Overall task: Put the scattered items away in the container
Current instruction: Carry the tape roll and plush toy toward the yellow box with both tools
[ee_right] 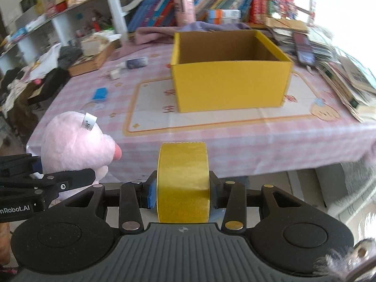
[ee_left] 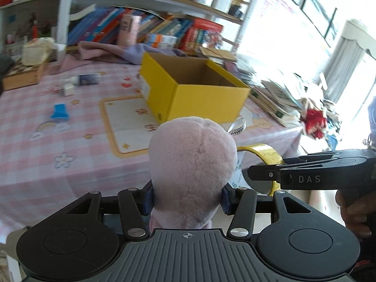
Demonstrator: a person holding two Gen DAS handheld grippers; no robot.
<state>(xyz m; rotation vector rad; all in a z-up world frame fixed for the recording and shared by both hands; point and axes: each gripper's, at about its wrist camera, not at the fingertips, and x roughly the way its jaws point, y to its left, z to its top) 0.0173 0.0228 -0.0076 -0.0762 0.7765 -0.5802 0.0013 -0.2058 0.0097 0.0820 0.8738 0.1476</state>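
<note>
The left tongs (ee_left: 186, 198) are pinching a pink plush toy (ee_left: 192, 164), the blue pads pressed into its soft sides; a white sewn-in tag (ee_left: 237, 129) sticks out from the toy's upper right. The right tongs (ee_right: 182, 191) are pinching a roll of yellow tape (ee_right: 182, 181), held upright on its edge with the pads against its flat sides. Both loads hang in the air just off the near edge of the counter (ee_right: 211, 145), short of the yellow box (ee_right: 231, 84), with the toy to the left of the tape. In the left wrist view the right tongs reach in from the right, with part of a hand (ee_left: 352, 211) on their grip.

The yellow box stands open-topped on the counter, on a pale mat with an orange border (ee_right: 150, 119); its brown inside shows nothing, though the floor of it is mostly hidden by the front wall. The counter is covered with a pink checked cloth.

Left of the box, well apart from it, lie a small blue thing (ee_right: 99, 94), a dark tube with a white cap (ee_right: 135, 63) farther back, and a small white thing (ee_right: 115, 74) just beside the tube. Behind the box lies a bundle of purple cloth (ee_right: 164, 31), and behind that a pink cylinder (ee_right: 184, 10) in front of shelves of books (ee_right: 152, 11). Right of the box, a pile of papers and booklets (ee_right: 347, 82) runs along the counter's edge.
</note>
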